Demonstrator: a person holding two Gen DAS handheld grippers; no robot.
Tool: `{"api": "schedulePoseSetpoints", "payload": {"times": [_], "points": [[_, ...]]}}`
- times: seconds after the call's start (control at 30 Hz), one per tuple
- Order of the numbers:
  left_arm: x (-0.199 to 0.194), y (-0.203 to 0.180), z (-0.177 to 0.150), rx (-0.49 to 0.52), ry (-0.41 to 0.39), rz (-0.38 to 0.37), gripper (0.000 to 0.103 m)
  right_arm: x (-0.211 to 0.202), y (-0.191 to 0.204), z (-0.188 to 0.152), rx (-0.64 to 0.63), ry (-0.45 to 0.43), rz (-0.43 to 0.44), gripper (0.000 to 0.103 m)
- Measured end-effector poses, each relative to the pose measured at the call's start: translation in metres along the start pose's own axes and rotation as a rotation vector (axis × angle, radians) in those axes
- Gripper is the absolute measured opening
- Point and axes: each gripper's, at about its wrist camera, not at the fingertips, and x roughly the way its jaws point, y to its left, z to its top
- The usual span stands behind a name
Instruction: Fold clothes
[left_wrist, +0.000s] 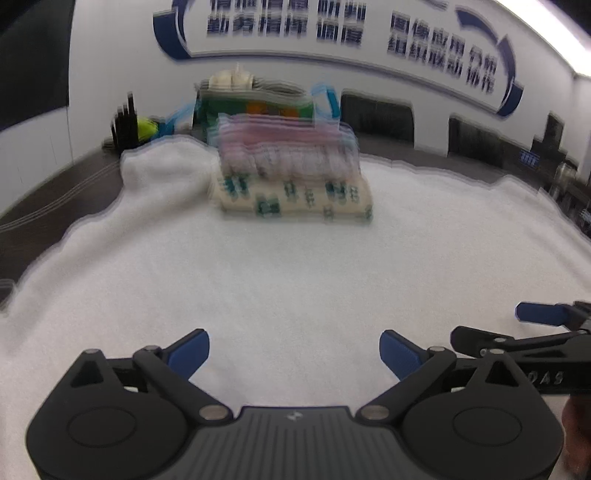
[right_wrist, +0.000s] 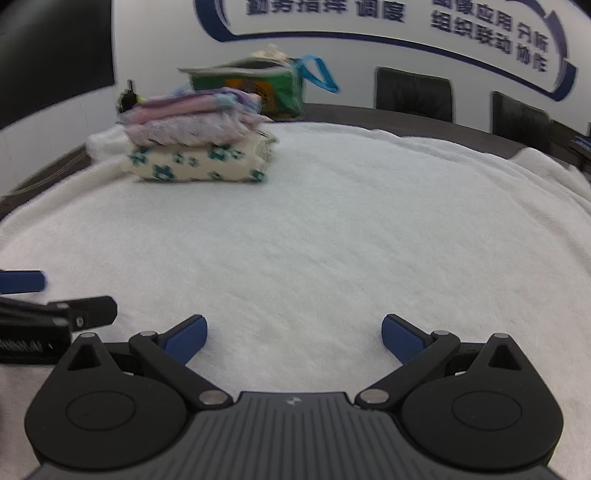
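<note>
Both grippers, left gripper (left_wrist: 294, 354) and right gripper (right_wrist: 294, 338), side by side, jaws spread, empty, low over white towel (right_wrist: 332, 240).

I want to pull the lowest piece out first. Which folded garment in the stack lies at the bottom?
The cream garment with green flowers lies on the white towel; the pink and lilac pieces lie on top of it.

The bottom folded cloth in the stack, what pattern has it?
Cream with green flowers, clearest in right wrist view.
</note>
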Motion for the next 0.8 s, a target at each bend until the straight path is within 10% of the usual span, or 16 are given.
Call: {"api": "schedulePoseSetpoints", "payload": {"times": [0.23,0.37,0.4,0.47,0.5,0.6,0.8], "points": [[0.065,0.058,0.083,0.102,-0.051,-0.031,0.1,0.041,-0.011,0.08,-0.016,-0.082,0.154,0.103],[0.129,0.072,0.106,0.121,0.012,-0.039,0.076,0.105,0.008,0.116,-0.118,-0.08,0.196,0.099],[0.143,0.076,0.109,0.113,0.036,-0.061,0.074,0.117,0.014,0.12,-0.157,-0.086,0.181,0.088],[0.156,0.081,0.109,0.075,0.052,-0.139,0.038,0.14,0.017,0.127,-0.152,-0.05,0.217,0.059],[0.162,0.084,0.109,0.054,0.057,-0.182,0.03,0.151,0.018,0.131,-0.145,-0.03,0.238,0.035],[0.154,0.088,0.123,-0.049,0.054,-0.24,0.023,0.153,0.015,0.138,-0.089,-0.003,0.304,0.008],[0.045,0.061,0.194,-0.105,-0.175,-0.48,0.011,0.035,-0.028,0.193,0.124,-0.193,0.532,0.005]]}}
